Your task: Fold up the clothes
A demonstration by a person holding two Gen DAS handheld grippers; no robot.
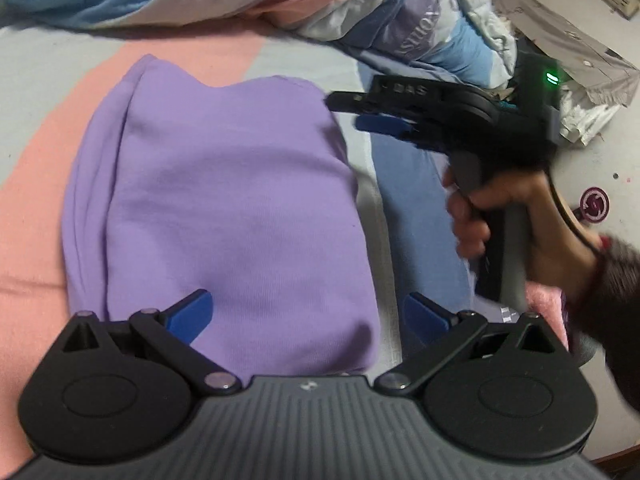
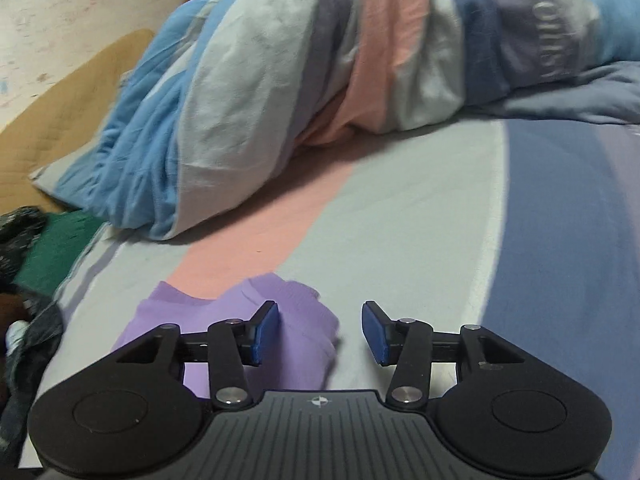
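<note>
The purple garment point(image 1: 224, 216) lies folded into a compact rectangle on the striped bedsheet point(image 1: 48, 184), so I judge this piece nearly done, with my left gripper point(image 1: 308, 316) and right gripper point(image 2: 320, 334) both spread wide, holding nothing.

Soft, even indoor light — no glare. Fisheye bending curves both views' edges. The right gripper point(image 1: 360, 114), beyond the left fingers, is motion-blurred; the crumpled quilt point(image 2: 320, 80) ahead looks smeared.
</note>
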